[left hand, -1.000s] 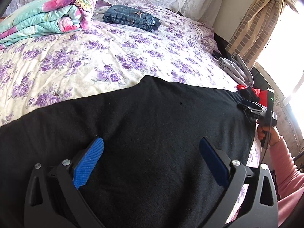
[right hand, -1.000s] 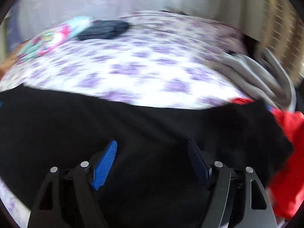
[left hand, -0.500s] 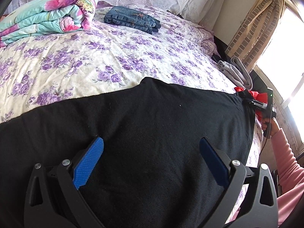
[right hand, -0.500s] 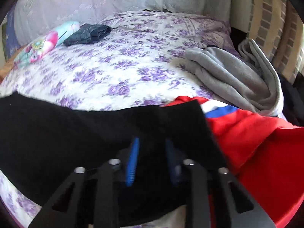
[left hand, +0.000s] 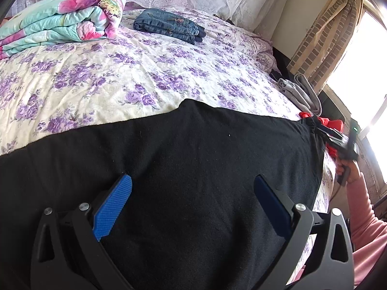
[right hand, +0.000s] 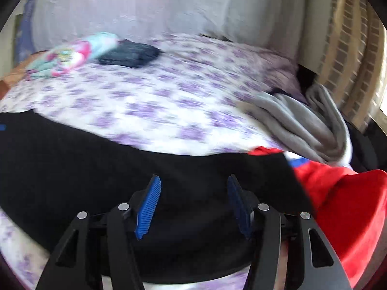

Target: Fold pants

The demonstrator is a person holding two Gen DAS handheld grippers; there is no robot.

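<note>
Black pants (left hand: 193, 169) lie spread flat across the near part of the floral bed; they also show in the right wrist view (right hand: 121, 169). My left gripper (left hand: 191, 200) is open, its blue pads wide apart above the black cloth. My right gripper (right hand: 193, 200) is open over the right end of the pants, its pads apart with nothing between them. In the left wrist view the right gripper (left hand: 338, 142) sits at the pants' far right corner, held by a hand in a pink sleeve.
A rolled floral quilt (left hand: 58, 21) and folded jeans (left hand: 169, 26) lie at the bed's far end. Grey clothing (right hand: 302, 125) and a red garment (right hand: 343, 200) lie at the right edge, next to the pants. A curtain and a bright window (left hand: 362, 72) are on the right.
My right gripper was nearly shut over the pants' right end half a second ago and has opened. The view is blurred by motion. My left gripper has stayed open and almost still.
</note>
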